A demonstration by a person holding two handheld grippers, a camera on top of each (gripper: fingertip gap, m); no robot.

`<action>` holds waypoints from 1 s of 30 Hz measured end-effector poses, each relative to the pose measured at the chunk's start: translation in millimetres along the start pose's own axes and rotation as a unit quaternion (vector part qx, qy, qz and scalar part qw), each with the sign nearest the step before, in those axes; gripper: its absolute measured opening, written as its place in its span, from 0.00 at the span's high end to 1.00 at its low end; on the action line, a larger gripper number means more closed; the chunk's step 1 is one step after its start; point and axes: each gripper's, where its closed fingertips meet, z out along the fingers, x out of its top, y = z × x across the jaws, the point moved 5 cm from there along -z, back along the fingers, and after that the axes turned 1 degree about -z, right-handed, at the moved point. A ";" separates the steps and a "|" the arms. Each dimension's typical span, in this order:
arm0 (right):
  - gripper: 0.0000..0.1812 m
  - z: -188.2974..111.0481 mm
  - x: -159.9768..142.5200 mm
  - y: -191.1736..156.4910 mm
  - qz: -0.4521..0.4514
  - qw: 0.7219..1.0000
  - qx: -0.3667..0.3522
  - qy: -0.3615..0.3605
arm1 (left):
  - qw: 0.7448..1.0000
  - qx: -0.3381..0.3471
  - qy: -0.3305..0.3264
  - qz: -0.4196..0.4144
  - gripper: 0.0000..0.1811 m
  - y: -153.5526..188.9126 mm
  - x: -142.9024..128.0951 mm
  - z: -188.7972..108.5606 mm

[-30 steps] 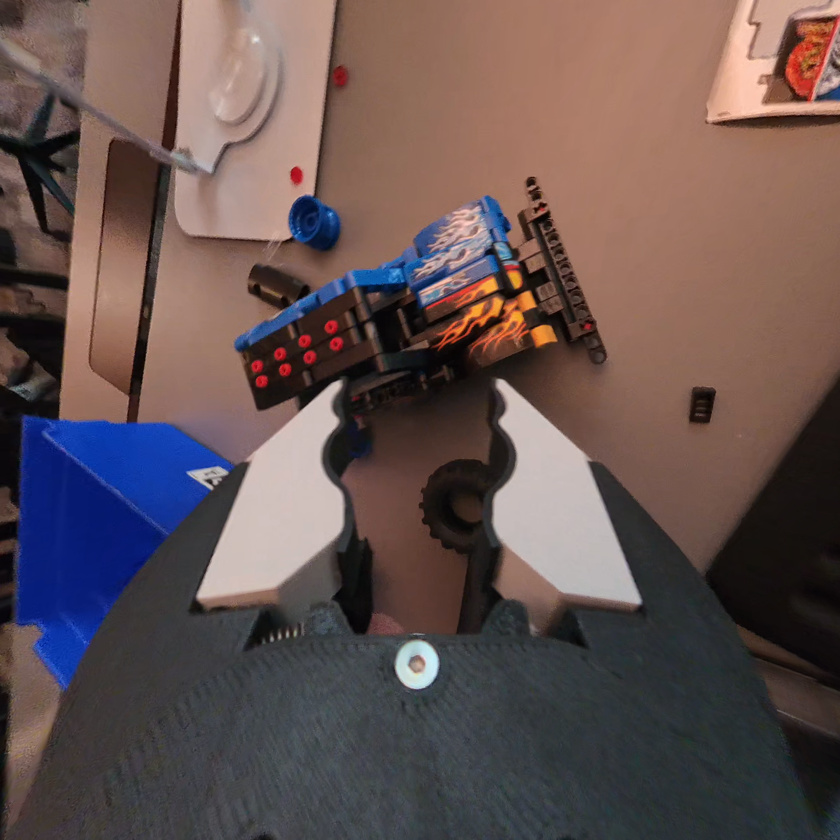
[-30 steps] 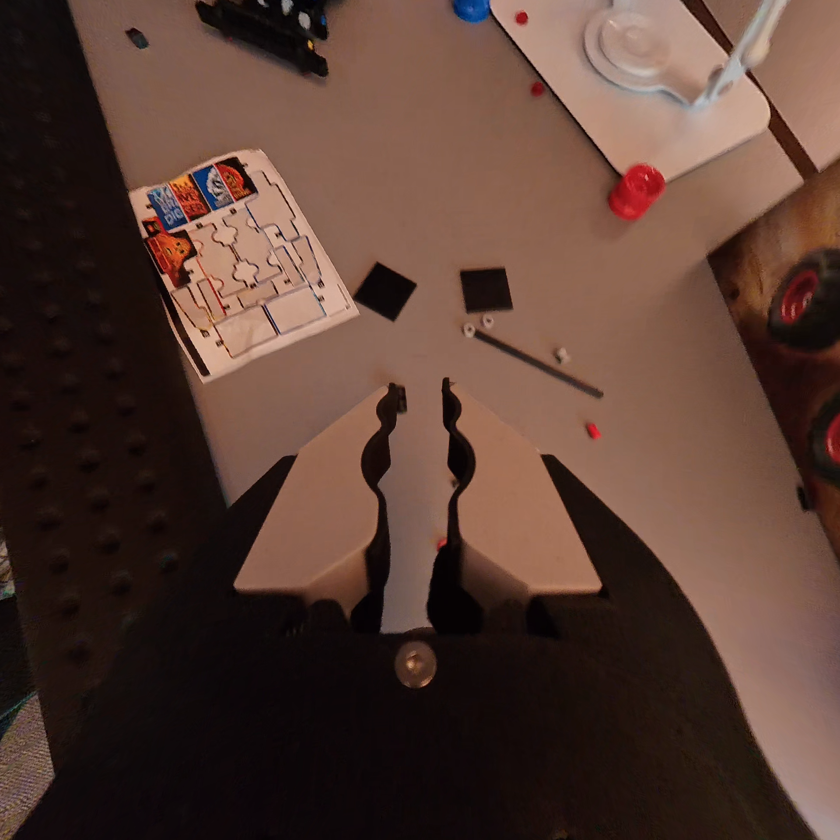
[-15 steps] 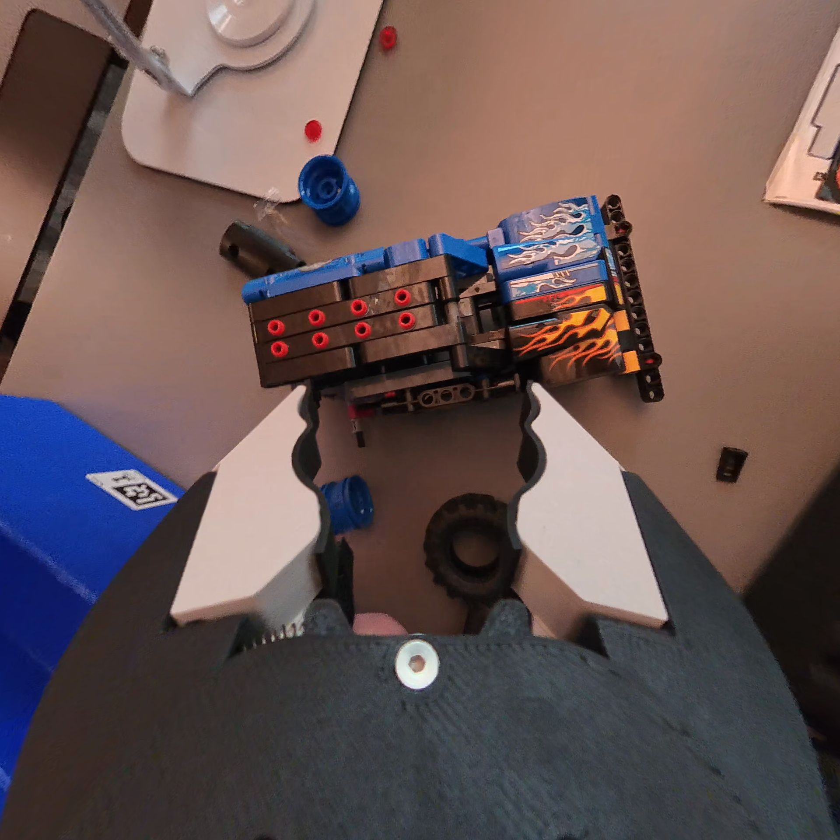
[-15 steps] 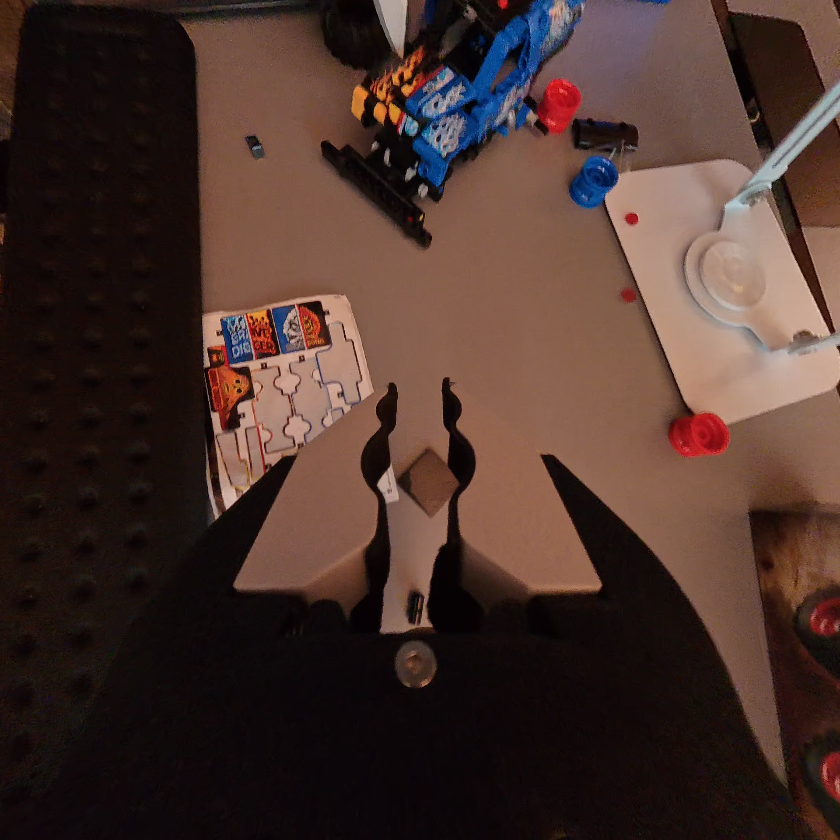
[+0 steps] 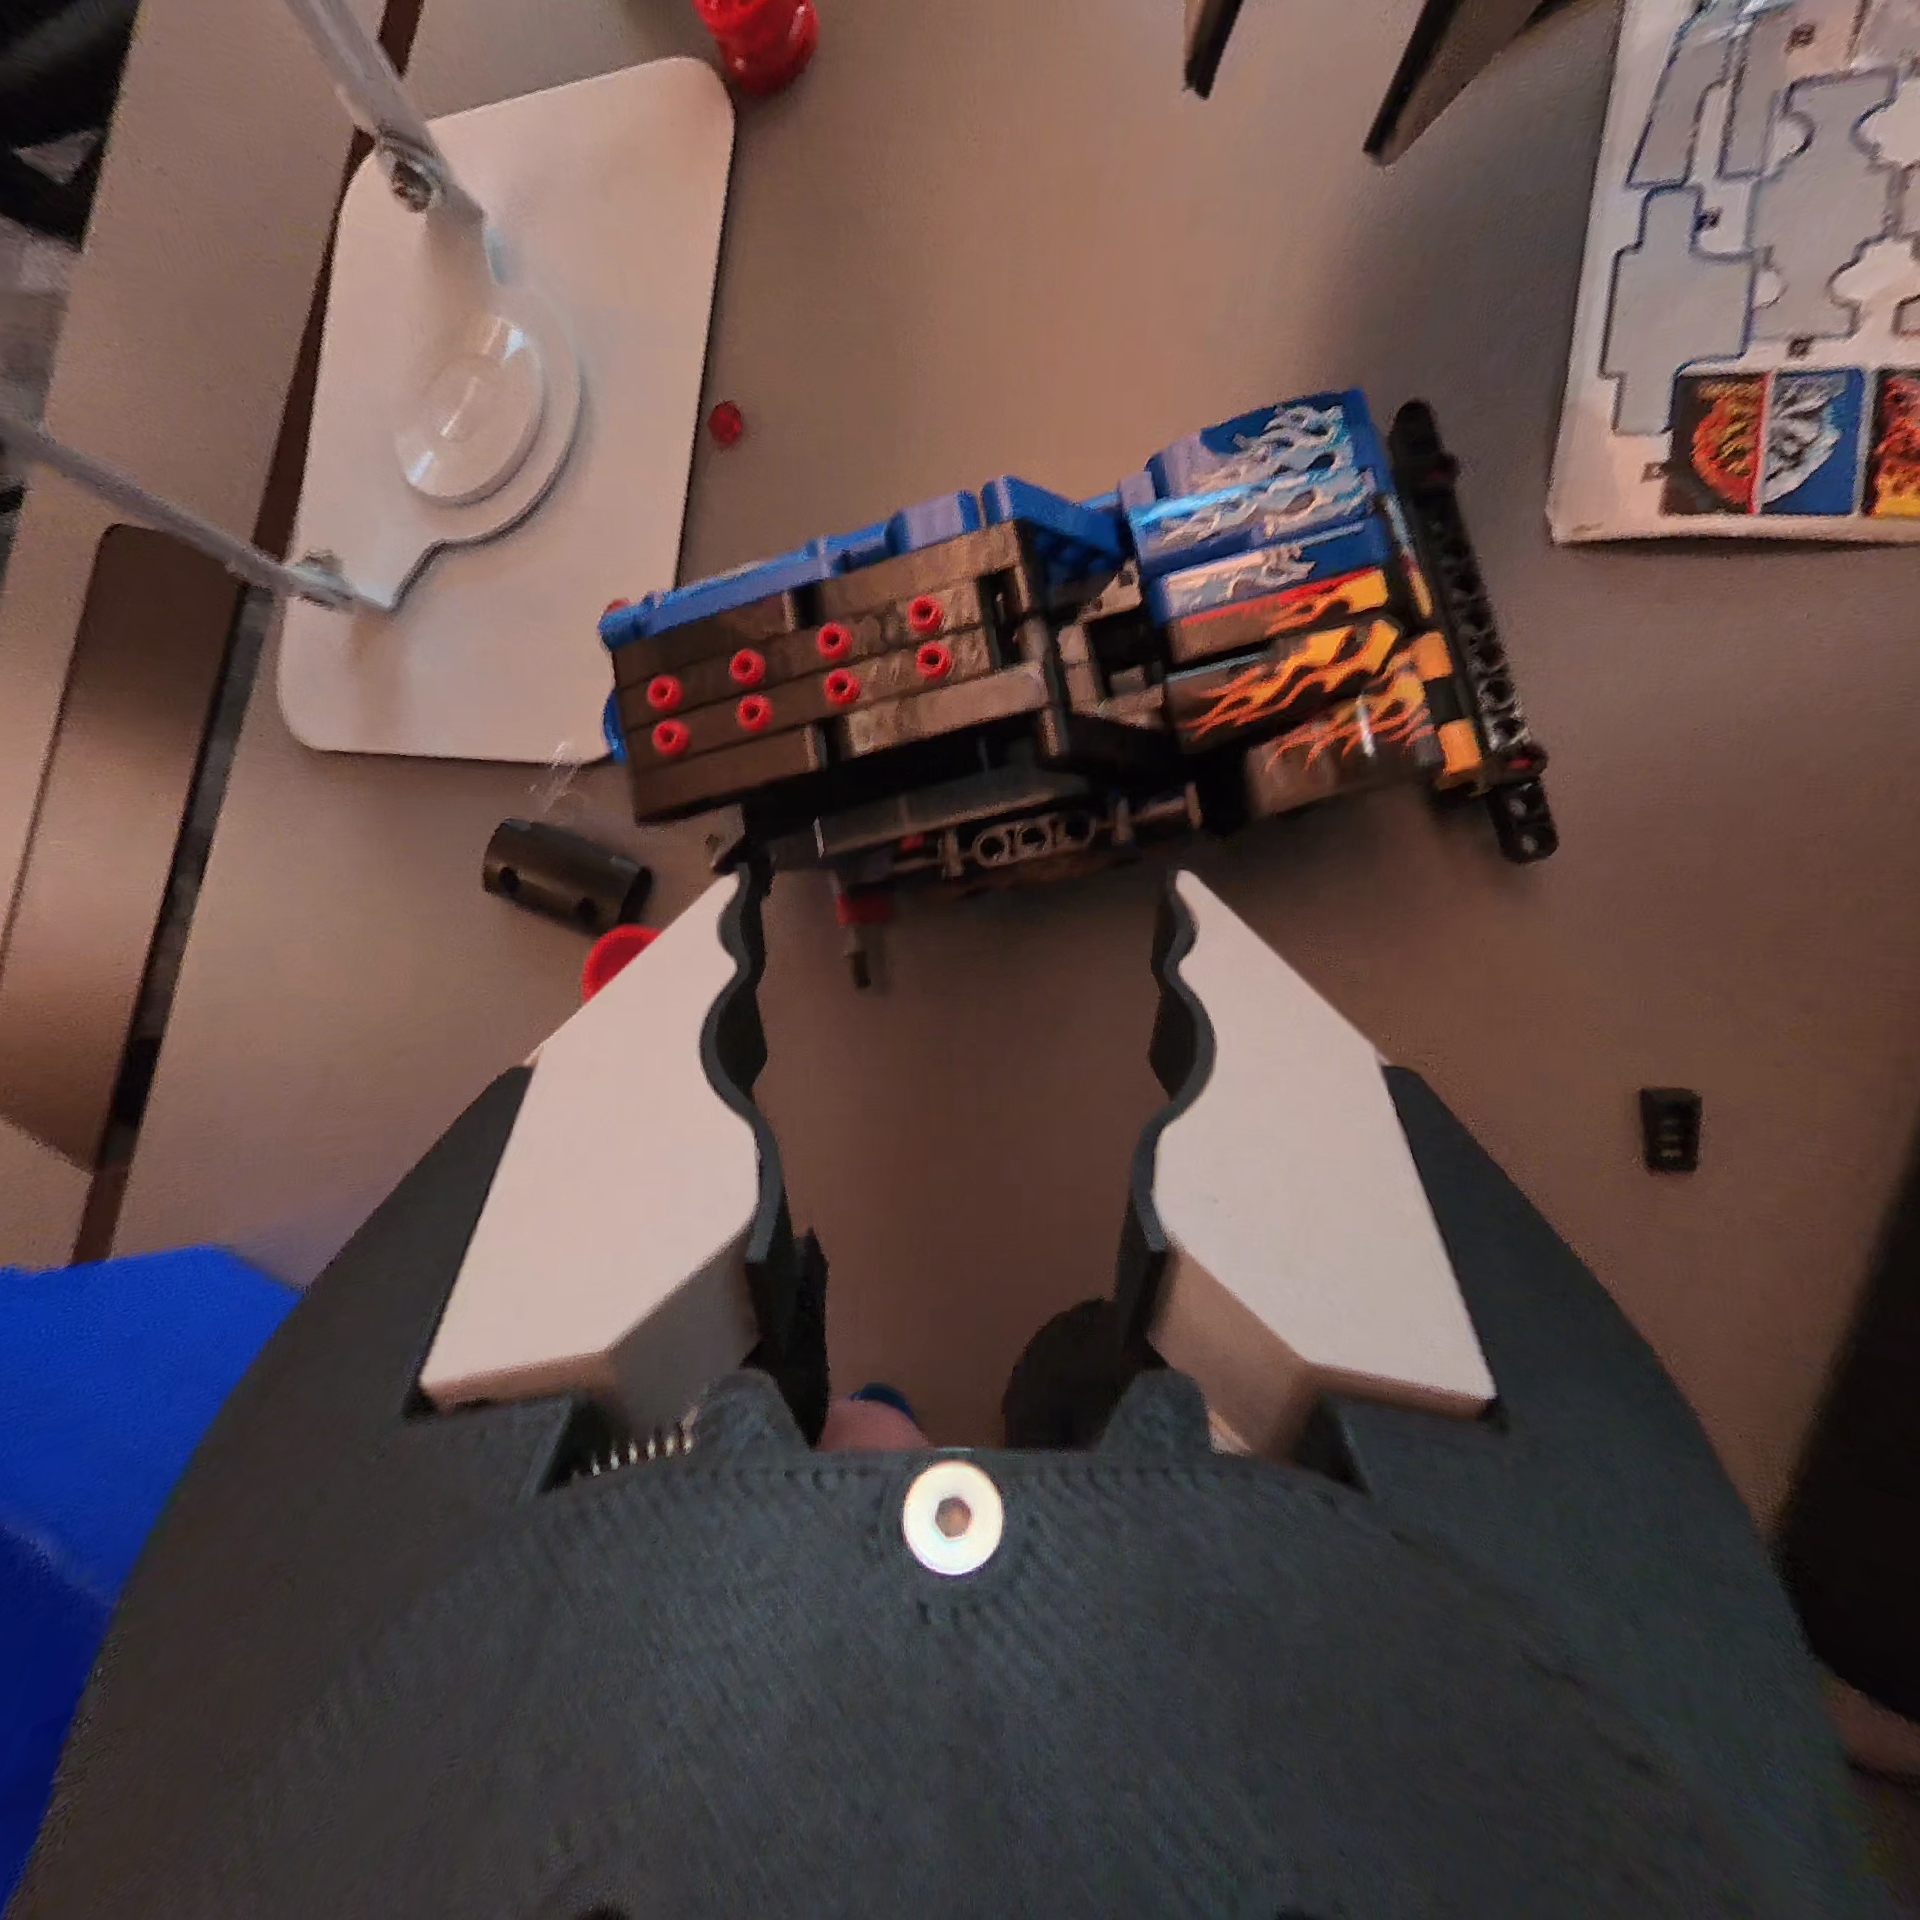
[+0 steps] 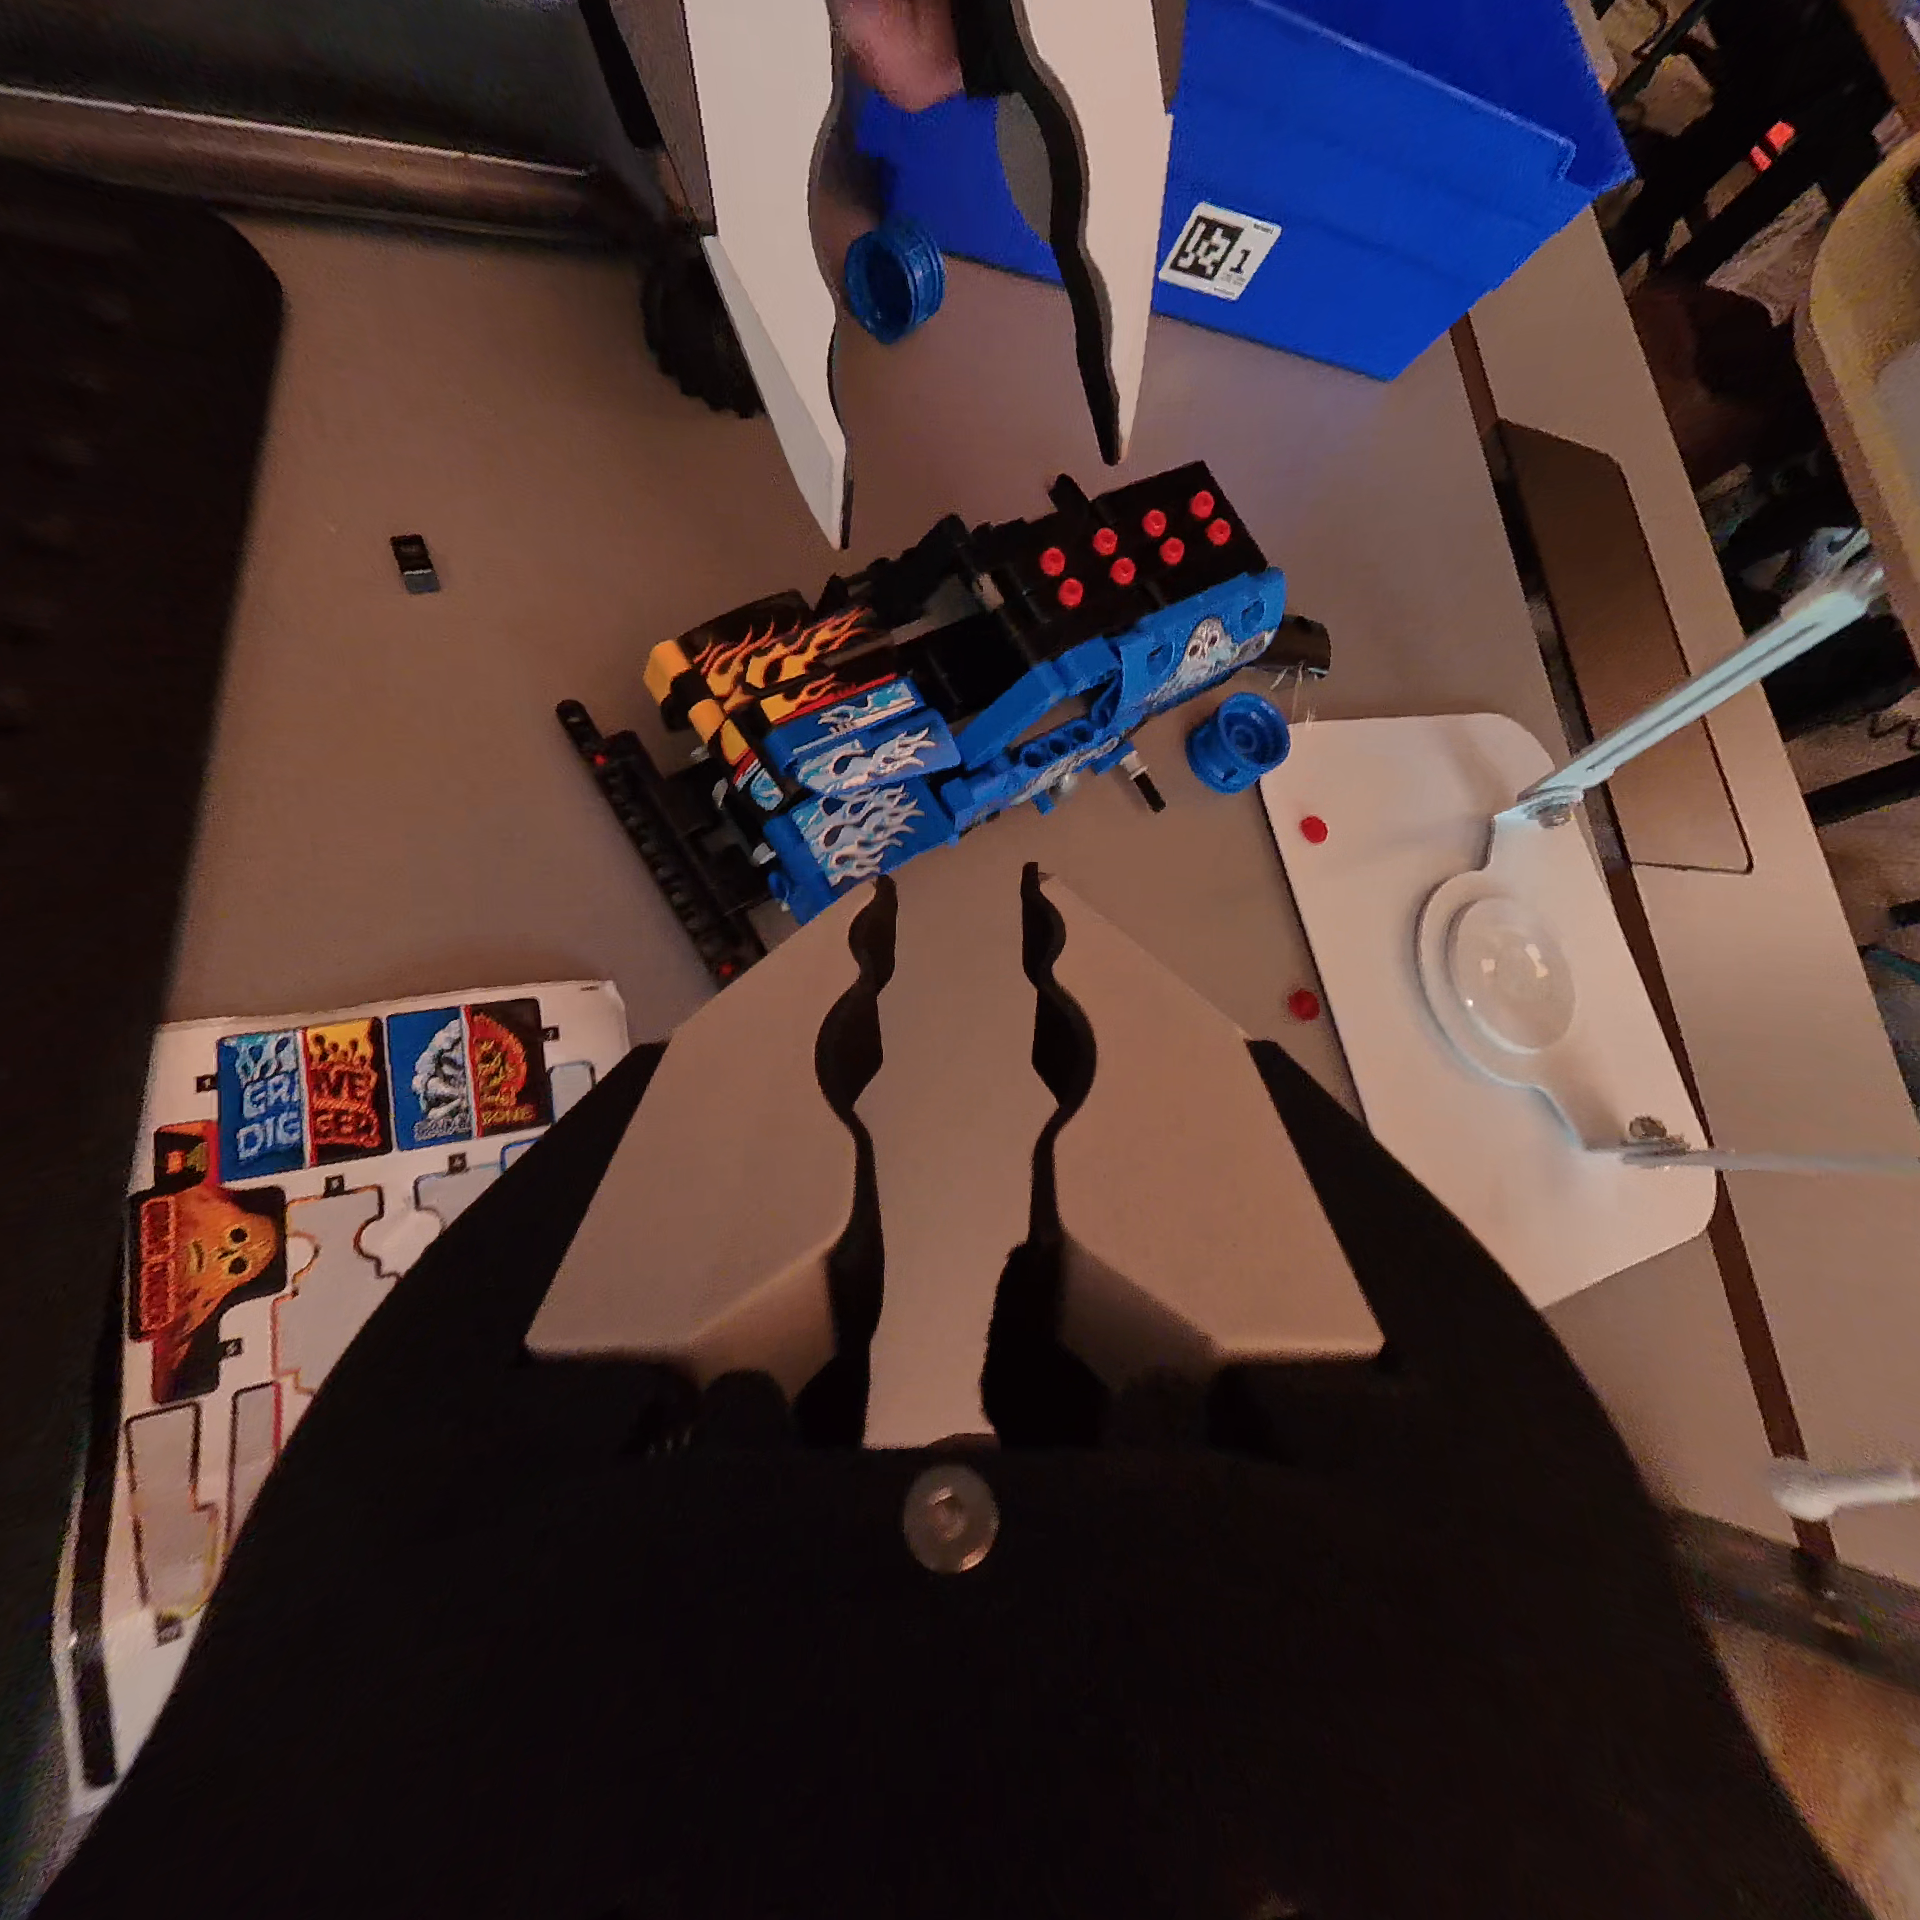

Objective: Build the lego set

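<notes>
— Meanwhile, what had changed over the last second at the build table (image 6: 1039,436)?

— Both grippers had closed in on the half-built blue and black truck (image 5: 1039,665). The right gripper (image 6: 956,883) had swung away from the sticker sheet (image 6: 343,1122) and loose parts to face the truck's flame-stickered hood, while the left gripper (image 5: 961,894) had drawn up against the underside of the chassis.

— And what did that mean for the build?

— Most likely a two-sided hold on the truck, lying on its side mid-table with no wheels fitted, so an axle could take a wheel.

— How were the grippers posed?

— The left was angled down with its jaws wide and empty, tips just short of the chassis. The right hovered opposite, its jaws narrow yet parted, holding nothing. A blue wheel hub (image 6: 1236,740) lay just beside the truck's rear, another blue hub (image 6: 894,278) by the blue bin (image 6: 1403,156).
</notes>
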 end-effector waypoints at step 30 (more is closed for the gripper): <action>0.89 53.1 13.0 22.2 0.054 0.996 -0.047 0.054 | 0.979 0.062 0.109 -0.159 0.91 25.9 27.7 8.4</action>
